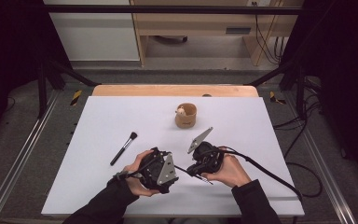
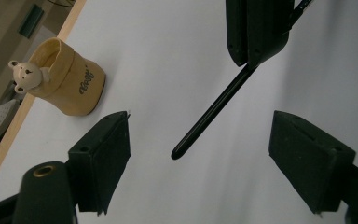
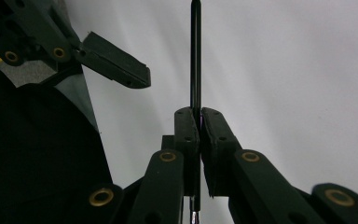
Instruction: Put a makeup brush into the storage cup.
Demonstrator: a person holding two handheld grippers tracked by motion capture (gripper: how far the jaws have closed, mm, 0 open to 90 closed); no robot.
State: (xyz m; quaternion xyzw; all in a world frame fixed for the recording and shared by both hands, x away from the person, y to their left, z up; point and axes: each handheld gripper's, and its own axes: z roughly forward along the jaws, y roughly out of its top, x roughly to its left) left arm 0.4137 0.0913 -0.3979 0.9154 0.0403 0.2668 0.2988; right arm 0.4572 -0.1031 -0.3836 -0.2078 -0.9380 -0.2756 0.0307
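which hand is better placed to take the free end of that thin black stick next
Left. The left gripper has its jaws open on either side of the thin black stick, whose free end points between them. The right gripper is shut on its other end.

Your way to the far and right side of the white table [image 1: 242, 126] is open; the cup [image 1: 186, 116] stands mid-back, the makeup brush [image 1: 124, 148] lies left, well apart
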